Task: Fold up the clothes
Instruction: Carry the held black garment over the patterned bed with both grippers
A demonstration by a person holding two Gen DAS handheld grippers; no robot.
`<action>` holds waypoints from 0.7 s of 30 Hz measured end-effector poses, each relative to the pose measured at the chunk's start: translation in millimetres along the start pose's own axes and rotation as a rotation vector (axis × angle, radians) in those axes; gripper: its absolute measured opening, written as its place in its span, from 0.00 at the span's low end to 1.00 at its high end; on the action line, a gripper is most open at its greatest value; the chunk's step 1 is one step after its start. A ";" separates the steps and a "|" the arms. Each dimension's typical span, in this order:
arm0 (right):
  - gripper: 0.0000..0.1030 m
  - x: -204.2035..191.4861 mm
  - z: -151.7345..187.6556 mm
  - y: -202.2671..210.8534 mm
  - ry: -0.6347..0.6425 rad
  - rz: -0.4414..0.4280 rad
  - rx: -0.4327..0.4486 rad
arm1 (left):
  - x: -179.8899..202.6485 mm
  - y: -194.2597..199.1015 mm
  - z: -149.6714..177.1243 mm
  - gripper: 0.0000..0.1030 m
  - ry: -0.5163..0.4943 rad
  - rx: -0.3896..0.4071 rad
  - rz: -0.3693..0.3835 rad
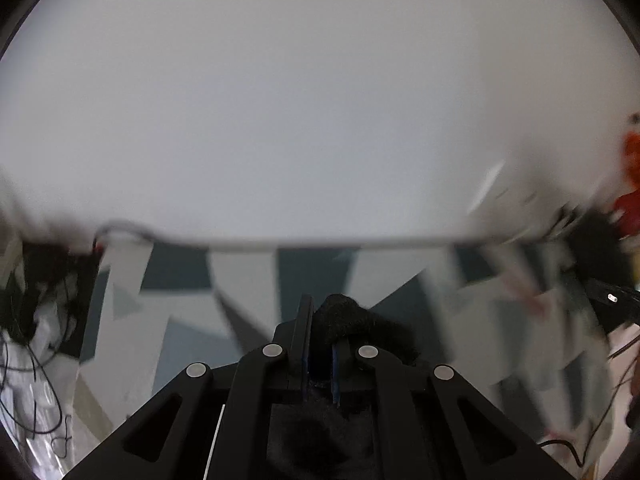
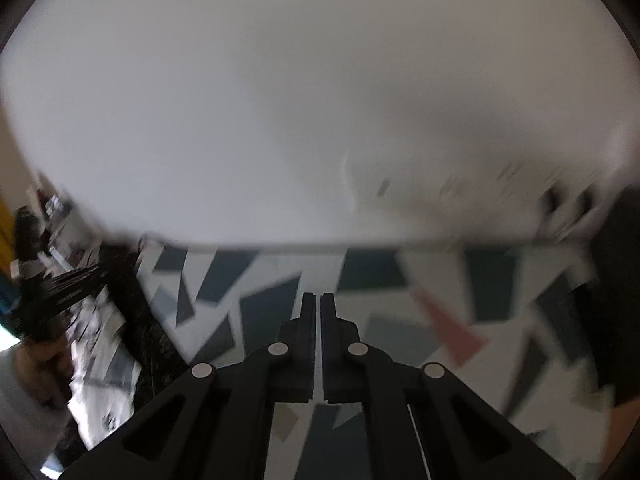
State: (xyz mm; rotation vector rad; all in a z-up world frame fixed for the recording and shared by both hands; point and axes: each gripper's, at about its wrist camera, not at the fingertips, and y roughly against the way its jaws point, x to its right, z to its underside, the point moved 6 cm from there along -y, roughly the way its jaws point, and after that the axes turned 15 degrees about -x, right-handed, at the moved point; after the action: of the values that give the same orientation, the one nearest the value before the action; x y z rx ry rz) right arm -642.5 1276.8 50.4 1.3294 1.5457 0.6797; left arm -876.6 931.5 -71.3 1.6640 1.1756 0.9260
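My left gripper (image 1: 320,320) is shut on a black fuzzy garment (image 1: 348,320). The cloth bulges over the right finger, and more of it lies dark under the gripper body. My right gripper (image 2: 318,298) is shut, with only a thin slit between its fingers and nothing in it. Both grippers point down at a patterned floor (image 2: 400,320) of white, teal, dark blue and pink shapes. A dark strip of cloth (image 2: 136,312) runs down the left of the right wrist view; blur hides what it is. Both views are smeared by motion.
A white wall (image 1: 320,120) fills the upper half of both views. Black cables and clutter (image 1: 36,320) lie at the left of the left wrist view, a red-orange object (image 1: 630,184) at its right edge. A person's hand (image 2: 40,360) shows at the left of the right wrist view.
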 end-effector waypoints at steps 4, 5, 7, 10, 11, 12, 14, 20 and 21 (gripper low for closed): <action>0.09 -13.2 36.8 -66.5 0.085 -0.106 -0.173 | -24.1 -33.7 22.5 0.08 0.017 -0.150 0.022; 0.15 -18.2 46.1 -76.4 0.101 -0.122 -0.202 | -28.8 -34.7 28.3 0.10 0.027 -0.172 0.042; 0.22 -18.7 57.6 -90.0 0.111 -0.147 -0.234 | -38.5 -34.4 40.9 0.15 0.041 -0.215 0.084; 0.28 -26.4 79.8 -97.9 0.088 -0.207 -0.266 | -46.3 -15.2 65.6 0.29 -0.003 -0.238 0.111; 0.29 -29.6 87.2 -98.2 0.077 -0.219 -0.273 | -47.3 -8.6 73.5 0.33 -0.019 -0.244 0.116; 0.30 -33.4 98.0 -97.9 0.072 -0.220 -0.281 | -49.5 -2.9 80.2 0.35 -0.034 -0.252 0.132; 0.31 -40.8 120.8 -97.2 0.066 -0.213 -0.299 | -47.1 9.1 96.2 0.39 -0.065 -0.264 0.182; 0.35 -59.4 181.7 -102.2 0.025 -0.154 -0.356 | -55.1 26.8 142.8 0.43 -0.072 -0.293 0.357; 0.36 -63.2 190.7 -102.6 0.022 -0.142 -0.364 | -55.8 23.7 153.6 0.45 -0.075 -0.307 0.370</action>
State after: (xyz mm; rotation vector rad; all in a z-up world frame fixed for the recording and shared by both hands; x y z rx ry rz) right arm -516.3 1158.8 -94.6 0.9358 1.4354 0.8411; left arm -744.9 838.3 -106.4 1.6707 0.6437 1.1946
